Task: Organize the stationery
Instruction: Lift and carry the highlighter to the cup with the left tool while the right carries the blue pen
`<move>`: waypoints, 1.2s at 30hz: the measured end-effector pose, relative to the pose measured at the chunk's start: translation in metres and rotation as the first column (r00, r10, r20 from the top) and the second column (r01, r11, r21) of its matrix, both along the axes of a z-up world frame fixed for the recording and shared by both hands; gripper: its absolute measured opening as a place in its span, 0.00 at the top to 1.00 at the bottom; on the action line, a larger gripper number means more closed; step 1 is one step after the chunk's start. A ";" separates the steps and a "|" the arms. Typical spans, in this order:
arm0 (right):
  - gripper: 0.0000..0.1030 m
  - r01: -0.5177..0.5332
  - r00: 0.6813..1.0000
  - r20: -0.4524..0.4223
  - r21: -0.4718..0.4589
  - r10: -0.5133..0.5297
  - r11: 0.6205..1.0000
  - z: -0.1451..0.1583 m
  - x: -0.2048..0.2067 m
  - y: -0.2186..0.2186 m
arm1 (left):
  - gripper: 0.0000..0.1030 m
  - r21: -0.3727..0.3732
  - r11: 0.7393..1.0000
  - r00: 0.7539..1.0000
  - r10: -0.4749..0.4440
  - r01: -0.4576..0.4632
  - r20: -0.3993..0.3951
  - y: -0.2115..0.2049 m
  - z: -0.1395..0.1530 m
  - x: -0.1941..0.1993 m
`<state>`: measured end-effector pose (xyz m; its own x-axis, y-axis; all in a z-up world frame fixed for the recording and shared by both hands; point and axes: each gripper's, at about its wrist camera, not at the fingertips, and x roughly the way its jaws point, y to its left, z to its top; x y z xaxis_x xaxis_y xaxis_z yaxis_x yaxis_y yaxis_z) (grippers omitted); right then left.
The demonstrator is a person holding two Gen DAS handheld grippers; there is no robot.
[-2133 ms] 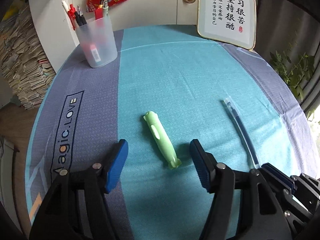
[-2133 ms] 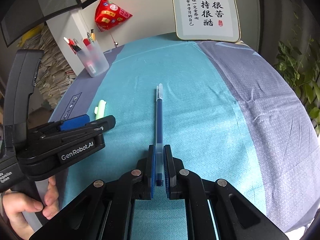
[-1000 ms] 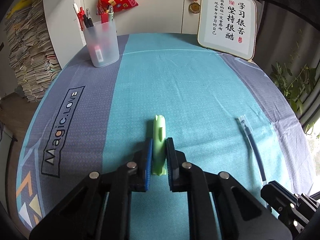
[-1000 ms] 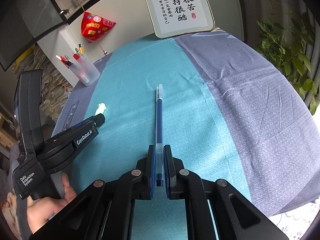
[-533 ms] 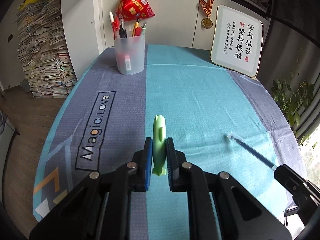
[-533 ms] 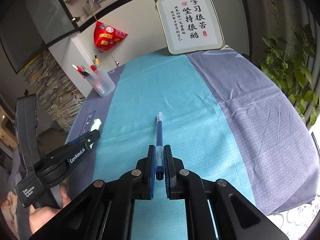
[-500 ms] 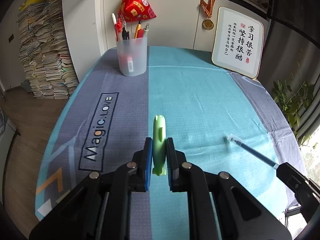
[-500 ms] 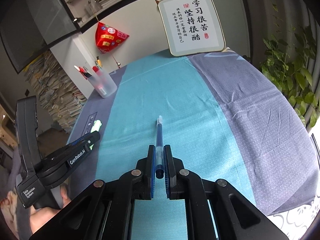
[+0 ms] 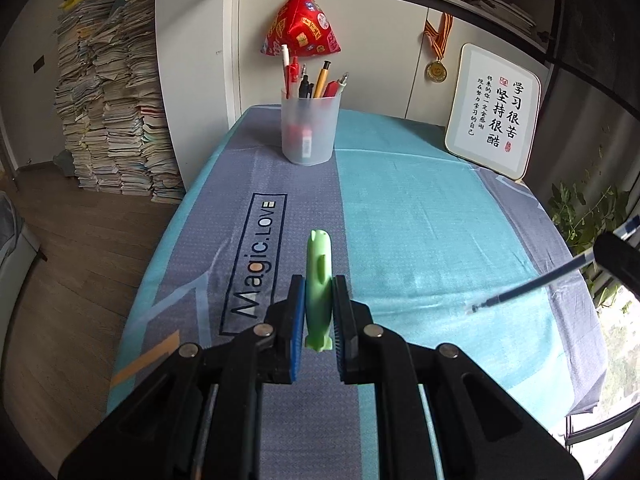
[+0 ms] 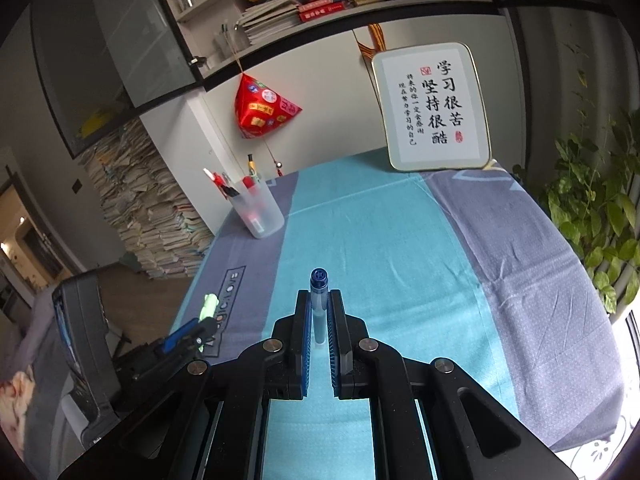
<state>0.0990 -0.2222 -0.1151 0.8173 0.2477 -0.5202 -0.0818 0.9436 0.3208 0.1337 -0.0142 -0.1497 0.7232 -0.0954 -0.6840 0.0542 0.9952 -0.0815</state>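
While both grippers hang above the desk, each has its fingers pinched narrow on a piece of stationery. The left gripper clamps a pale green pen with a moulded animal-shaped end, its far tip pointing toward the translucent pen cup at the back of the desk. The right gripper clamps a blue gel pen; in the right wrist view the pen is seen almost end-on, so only its blue cap end and a short clear stretch of barrel show.

The cup already carries several pens, red, yellow, black and white, standing up out of its rim. The cloth between the grippers and the cup is bare, teal down the middle and grey-blue at the sides, with a printed "Magic.LOVE" box on the left strip. Behind the cup hangs a red pyramid-shaped ornament; a medal hangs on the wall, and a framed calligraphy panel leans at the back right. Stacks of papers rise on the floor to the left, and a leafy plant stands off the right edge.

In the left wrist view the right gripper is cut off by the frame edge; only a dark part and the blue pen's slanting shaft show. In the right wrist view the left gripper sits low left, its body partly hiding the green pen, and the hand there is blurred.
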 end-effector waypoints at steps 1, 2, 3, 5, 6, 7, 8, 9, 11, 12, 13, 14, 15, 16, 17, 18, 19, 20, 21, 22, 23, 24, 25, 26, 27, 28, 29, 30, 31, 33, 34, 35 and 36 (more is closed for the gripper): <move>0.92 -0.004 1.000 0.006 -0.013 0.004 1.000 0.004 0.002 0.004 | 0.89 -0.005 1.000 1.000 0.004 -0.004 0.001 0.003 0.000 0.000; 0.92 -0.009 1.000 0.011 -0.024 0.009 1.000 0.007 0.004 0.007 | 0.89 -0.009 1.000 1.000 0.007 -0.007 0.000 0.006 0.000 0.000; 0.92 -0.017 1.000 0.014 -0.030 0.017 0.999 0.011 0.007 0.010 | 0.89 -0.010 1.000 1.000 0.009 -0.009 -0.001 0.009 0.000 0.000; 0.92 -0.031 0.999 0.020 -0.038 0.032 0.999 0.018 0.013 0.015 | 0.89 -0.013 1.000 1.000 0.017 -0.017 -0.002 0.014 -0.001 0.000; 0.92 -0.036 0.999 0.024 -0.047 0.038 0.998 0.021 0.015 0.018 | 0.89 -0.017 1.000 1.000 0.023 -0.023 -0.003 0.018 -0.001 0.000; 0.92 -0.040 0.999 0.030 -0.055 0.042 0.998 0.024 0.017 0.021 | 0.89 -0.020 0.999 1.000 0.029 -0.030 -0.003 0.021 -0.001 0.000; 0.92 -0.044 0.998 0.034 -0.061 0.047 0.997 0.027 0.019 0.024 | 0.89 -0.023 0.999 0.999 0.035 -0.035 -0.004 0.024 -0.002 0.000; 0.92 -0.050 0.998 0.037 -0.068 0.053 0.996 0.029 0.020 0.027 | 0.89 -0.025 0.999 0.999 0.040 -0.040 -0.005 0.027 -0.002 0.000; 0.92 -0.054 0.997 0.042 -0.084 0.058 0.995 0.030 0.022 0.033 | 0.89 -0.027 0.999 0.999 0.047 -0.047 -0.004 0.032 -0.002 0.000; 0.92 -0.056 0.997 0.041 -0.086 0.060 0.995 0.030 0.023 0.035 | 0.89 -0.027 0.998 0.999 0.051 -0.051 -0.004 0.034 -0.002 0.000; 0.92 -0.061 0.997 0.038 -0.085 0.065 0.995 0.030 0.025 0.038 | 0.89 -0.027 0.998 0.999 0.054 -0.054 -0.004 0.036 -0.002 0.000; 0.92 -0.067 0.997 0.034 -0.083 0.070 0.994 0.029 0.027 0.040 | 0.89 -0.027 0.998 0.999 0.055 -0.055 -0.004 0.039 -0.002 -0.001; 0.92 -0.072 0.997 0.031 -0.081 0.074 0.994 0.029 0.029 0.043 | 0.89 -0.028 0.998 0.998 0.056 -0.056 -0.004 0.041 -0.002 -0.001; 0.92 -0.079 0.996 0.029 -0.081 0.082 0.994 0.028 0.030 0.046 | 0.89 -0.027 0.998 0.998 0.057 -0.057 -0.004 0.043 -0.002 0.000; 0.92 -0.088 0.995 0.027 -0.083 0.091 0.993 0.027 0.032 0.050 | 0.89 -0.025 0.998 0.998 0.058 -0.058 -0.003 0.044 -0.002 0.000; 0.92 -0.096 0.995 0.025 -0.083 0.099 0.992 0.027 0.034 0.054 | 0.89 -0.023 0.998 0.998 0.060 -0.060 -0.004 0.046 -0.002 0.001; 0.92 -0.106 0.994 0.023 -0.084 0.108 0.991 0.026 0.036 0.058 | 0.89 -0.025 0.998 0.998 0.064 -0.065 -0.003 0.049 -0.002 0.001; 0.92 -0.116 0.993 0.022 -0.086 0.118 0.989 0.026 0.037 0.063 | 0.89 -0.026 0.997 0.998 0.069 -0.069 -0.003 0.051 -0.002 0.001; 0.92 -0.123 0.992 0.021 -0.087 0.126 0.989 0.025 0.039 0.067 | 0.89 -0.027 0.997 0.997 0.073 -0.073 -0.002 0.053 -0.002 0.001; 0.92 -0.131 0.991 0.020 -0.087 0.133 0.988 0.025 0.041 0.071 | 0.89 -0.025 0.997 0.997 0.078 -0.078 0.000 0.055 -0.001 0.001; 0.92 -0.140 0.990 0.018 -0.088 0.142 0.986 0.025 0.043 0.074 | 0.89 -0.021 0.997 0.997 0.081 -0.081 0.002 0.057 -0.001 0.001; 0.92 -0.148 0.989 0.018 -0.086 0.150 0.985 0.024 0.044 0.077 | 0.89 -0.016 0.997 0.997 0.078 -0.078 0.002 0.058 -0.001 0.001; 0.92 -0.157 0.987 0.015 -0.086 0.159 0.984 0.024 0.045 0.079 | 0.89 -0.004 0.997 0.997 0.071 -0.071 0.000 0.059 -0.001 0.002; 0.92 -0.167 0.986 0.011 -0.086 0.169 0.982 0.023 0.047 0.082 | 0.89 0.011 0.998 0.998 0.067 -0.067 0.001 0.059 0.000 0.003; 0.92 -0.177 0.984 0.007 -0.079 0.178 0.981 0.021 0.049 0.083 | 0.89 0.028 0.998 0.998 0.065 -0.065 0.005 0.060 0.001 0.004; 0.92 -0.190 0.982 -0.004 -0.069 0.190 0.979 0.018 0.052 0.085 | 0.89 0.039 0.997 0.998 0.064 -0.064 0.006 0.061 0.003 0.005; 0.92 -0.203 0.979 -0.020 -0.064 0.202 0.977 0.015 0.055 0.087 | 0.89 0.041 0.997 0.998 0.064 -0.064 0.009 0.063 0.003 0.006; 0.92 -0.210 0.978 -0.035 -0.067 0.208 0.975 0.010 0.058 0.088 | 0.89 0.041 0.997 0.998 0.066 -0.066 0.013 0.065 0.004 0.006; 0.92 -0.210 0.977 -0.044 -0.080 0.207 0.974 0.006 0.061 0.089 | 0.89 0.043 0.997 0.998 0.067 -0.067 0.014 0.066 0.004 0.006; 0.92 -0.206 0.978 -0.064 -0.093 0.200 0.974 -0.004 0.063 0.087 | 0.89 0.039 0.997 0.997 0.070 -0.071 0.012 0.069 0.003 0.007; 0.92 -0.207 0.977 -0.075 -0.075 0.202 0.975 -0.008 0.064 0.083 | 0.89 0.034 0.997 0.997 0.073 -0.074 0.010 0.070 0.002 0.008; 0.92 -0.206 0.976 -0.084 -0.052 0.201 0.977 -0.012 0.064 0.079 | 0.89 0.028 0.997 0.997 0.074 -0.074 0.008 0.070 0.002 0.008; 0.92 -0.200 0.977 -0.086 -0.039 0.196 0.979 -0.014 0.063 0.074 | 0.89 0.023 0.998 0.998 0.066 -0.066 0.010 0.069 0.002 0.011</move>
